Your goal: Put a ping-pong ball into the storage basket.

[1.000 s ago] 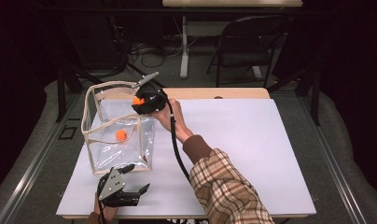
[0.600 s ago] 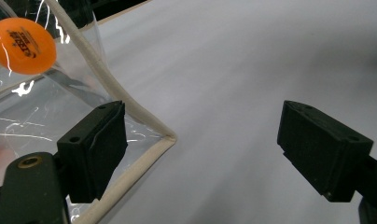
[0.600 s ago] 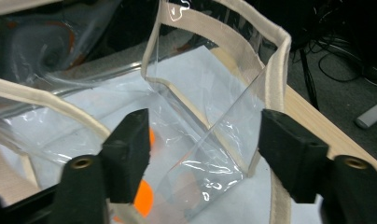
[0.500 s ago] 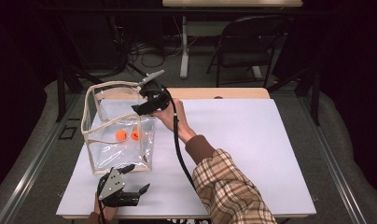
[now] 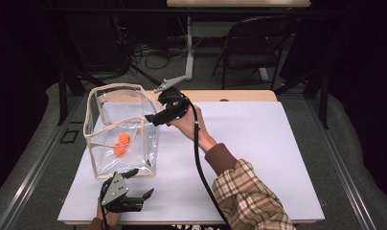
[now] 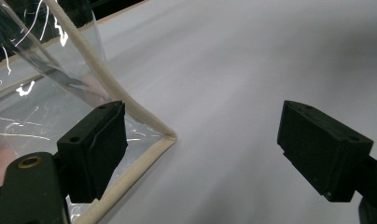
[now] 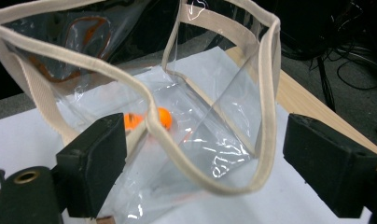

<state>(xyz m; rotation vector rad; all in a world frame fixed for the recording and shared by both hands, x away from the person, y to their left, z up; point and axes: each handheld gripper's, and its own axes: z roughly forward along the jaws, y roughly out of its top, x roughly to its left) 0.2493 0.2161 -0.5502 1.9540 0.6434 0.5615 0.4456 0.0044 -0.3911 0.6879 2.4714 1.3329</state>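
Observation:
A clear plastic bag with beige trim [image 5: 117,86] stands open on the left of the white table. Two orange balls [image 5: 124,139] [image 5: 119,149] lie on its bottom, also visible through the wall in the right gripper view [image 7: 164,116]. My right gripper [image 5: 152,120] hovers at the bag's right rim [image 7: 266,93], pointing into the opening. Its jaws have just been opening and nothing is between them [image 7: 205,140]. My left gripper [image 5: 142,182] rests open near the table's front edge, just in front of the bag's near corner [image 6: 168,137], gripping nothing [image 6: 203,135].
The white tabletop [image 5: 258,143] stretches to the right of the bag. A wooden strip [image 5: 239,95] runs along its far edge. Behind the table stand a dark chair [image 5: 249,48] and a table leg [image 5: 188,48], with cables on the floor.
The right gripper held an orange ball over the bag. It let go, the ball dropped in beside the other one, and the gripper moved right to the rim. The left gripper stayed still.

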